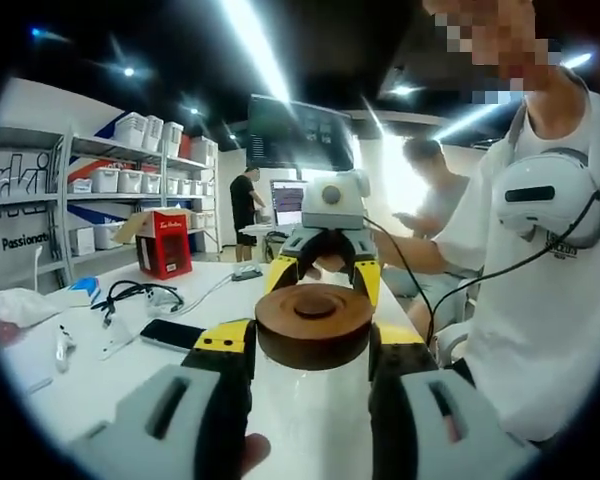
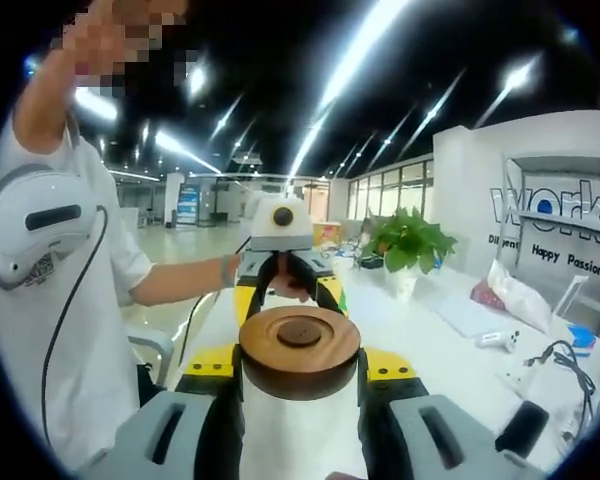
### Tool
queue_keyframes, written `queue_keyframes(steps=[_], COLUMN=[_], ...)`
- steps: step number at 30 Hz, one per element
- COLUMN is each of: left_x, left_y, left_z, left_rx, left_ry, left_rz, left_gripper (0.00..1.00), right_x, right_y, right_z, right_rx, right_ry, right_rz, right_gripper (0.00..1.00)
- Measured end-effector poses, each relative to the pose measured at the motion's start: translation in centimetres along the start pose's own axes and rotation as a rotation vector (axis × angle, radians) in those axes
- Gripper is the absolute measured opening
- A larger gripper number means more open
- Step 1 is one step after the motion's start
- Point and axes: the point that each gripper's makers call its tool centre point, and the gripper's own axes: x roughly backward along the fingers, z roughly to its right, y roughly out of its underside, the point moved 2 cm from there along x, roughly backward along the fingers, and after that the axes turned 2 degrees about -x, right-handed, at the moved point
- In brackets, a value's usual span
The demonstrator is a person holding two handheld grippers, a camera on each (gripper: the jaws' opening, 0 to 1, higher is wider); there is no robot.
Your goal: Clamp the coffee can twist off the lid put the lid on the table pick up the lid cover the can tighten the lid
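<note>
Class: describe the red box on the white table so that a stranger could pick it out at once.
Start at the long white table. At its far end, before the shelves of white bins, the red box stands upright. It is the only red thing there; its neighbours, a phone and a cable, lie flat and dark.

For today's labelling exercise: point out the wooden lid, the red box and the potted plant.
wooden lid point(image 1: 314, 318), left gripper view, on its top face.
red box point(image 1: 166, 244), left gripper view, on its front face.
potted plant point(image 2: 408, 240), right gripper view, on its leaves.
</note>
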Motion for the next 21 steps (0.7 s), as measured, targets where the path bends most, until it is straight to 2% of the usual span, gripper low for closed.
queue_keyframes(steps=[9,21], left_x=[-0.03,0.04], left_y=[0.16,0.23], left_z=[-0.04,-0.09], left_rx=[0.024,0.022], left_ry=[0.008,0.011], left_rz=[0.017,0.022], left_gripper=[0.34,0.35], right_x=[-0.01,-0.20], right_y=[0.15,0.11], right_z=[0.06,0.22], right_rx=[-0.031,-0.030], right_ry=[0.001,0.003], right_rz=[0.031,0.054], right_gripper=[0.40,0.41])
